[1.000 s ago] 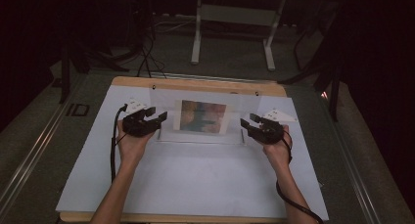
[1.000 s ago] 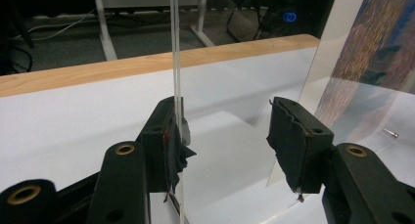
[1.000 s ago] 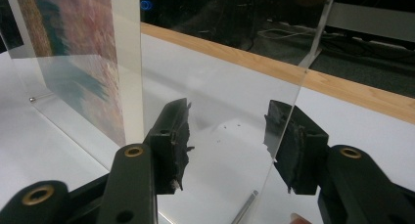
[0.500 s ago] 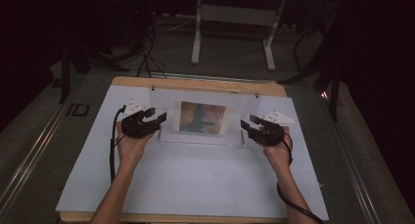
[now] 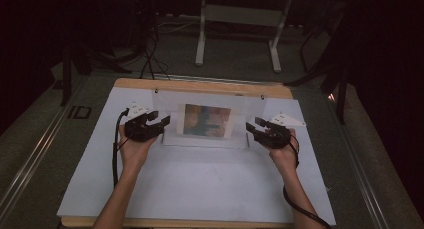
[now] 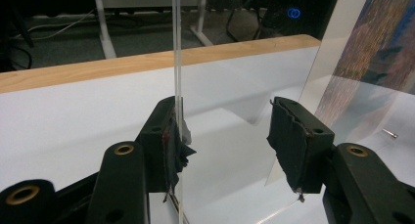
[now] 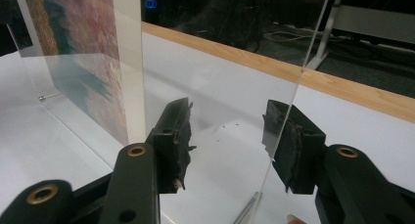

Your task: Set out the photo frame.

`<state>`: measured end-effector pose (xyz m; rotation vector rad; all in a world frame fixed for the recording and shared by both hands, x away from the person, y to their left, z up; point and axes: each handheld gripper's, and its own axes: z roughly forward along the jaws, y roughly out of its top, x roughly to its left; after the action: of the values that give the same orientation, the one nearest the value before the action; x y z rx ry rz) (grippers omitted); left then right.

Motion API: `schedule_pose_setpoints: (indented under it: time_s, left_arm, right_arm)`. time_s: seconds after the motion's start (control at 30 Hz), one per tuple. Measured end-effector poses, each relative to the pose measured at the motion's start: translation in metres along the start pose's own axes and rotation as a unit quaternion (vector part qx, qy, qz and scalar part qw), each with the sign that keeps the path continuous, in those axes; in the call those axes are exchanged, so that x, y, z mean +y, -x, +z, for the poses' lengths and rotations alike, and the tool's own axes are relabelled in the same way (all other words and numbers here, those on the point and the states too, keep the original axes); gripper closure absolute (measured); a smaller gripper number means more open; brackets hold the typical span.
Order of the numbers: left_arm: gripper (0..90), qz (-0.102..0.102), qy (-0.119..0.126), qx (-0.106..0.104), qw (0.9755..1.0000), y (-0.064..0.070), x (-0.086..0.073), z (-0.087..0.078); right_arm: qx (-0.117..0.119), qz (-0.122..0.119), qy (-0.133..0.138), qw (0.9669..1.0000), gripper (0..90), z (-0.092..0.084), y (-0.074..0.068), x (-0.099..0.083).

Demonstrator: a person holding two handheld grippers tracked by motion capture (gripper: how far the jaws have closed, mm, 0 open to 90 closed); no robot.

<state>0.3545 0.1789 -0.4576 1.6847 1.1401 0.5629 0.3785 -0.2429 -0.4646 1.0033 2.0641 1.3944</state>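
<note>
A clear acrylic panel (image 5: 245,106) stands on edge at the middle of the white tabletop (image 5: 200,189), with a colourful picture (image 5: 207,120) in it. My left gripper (image 5: 162,123) is at the panel's left end and my right gripper (image 5: 252,126) at its right end. In the left gripper view a thin clear edge (image 6: 177,62) runs down along one pad, the other pad stands well apart, and the left gripper (image 6: 225,136) is open. In the right gripper view a clear edge (image 7: 303,72) crosses close to one pad and the right gripper (image 7: 227,136) is open. The picture (image 7: 83,43) is off to the side.
A wooden strip (image 5: 200,86) borders the far side of the table. A small metal pin (image 6: 389,133) lies on the white surface near the panel. Beyond the table are a dark floor, cables and a desk frame (image 5: 240,34). The near half of the white surface is bare.
</note>
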Motion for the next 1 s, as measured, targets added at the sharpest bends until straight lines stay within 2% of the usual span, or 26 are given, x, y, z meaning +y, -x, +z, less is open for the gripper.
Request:
schedule_pose_setpoints:
  time_s: [0.1, 0.4, 0.7, 0.9, 0.93, 0.97, 1.0]
  left_arm:
    - [47.6, -0.002, 0.0, -0.005, 1.0, -0.0016, -0.0003, -0.0004]
    - [48.1, -0.002, -0.01, -0.001, 0.9999, 0.0015, 0.0016, -0.003]
    - [48.2, -0.002, -0.003, -0.01, 0.9999, -0.003, -0.0004, -0.002]
    - [47.7, -0.009, 0.0, -0.021, 0.9997, -0.0056, -0.0019, -0.0015]
    - [45.9, -0.003, -0.007, -0.028, 0.9996, -0.0069, -0.0014, -0.0009]
    - [45.2, -0.003, -0.007, -0.028, 0.9996, -0.0069, -0.0014, -0.0009]
    - [45.0, 0.006, -0.009, -0.025, 0.9996, -0.0068, -0.0015, -0.001]
  right_arm:
    - [0.001, -0.001, 0.0, 1.0, 52.0, 0.0001, 0.0003, 0.0]
    - [0.005, 0.001, 0.0, 1.0, 52.0, -0.0005, 0.0015, -0.0003]
    - [0.003, -0.006, 0.0, 1.0, 52.9, -0.0024, -0.0016, -0.0009]
    - [0.004, -0.006, 0.0, 1.0, 52.5, -0.0019, -0.0008, -0.0006]
    - [0.006, -0.009, -0.002, 0.9999, 52.2, -0.0021, -0.0004, -0.0005]
    - [0.006, -0.009, -0.002, 0.9999, 52.2, -0.0021, -0.0004, -0.0005]
    - [0.005, -0.017, -0.012, 0.9998, 50.2, -0.0031, 0.0002, 0.0006]
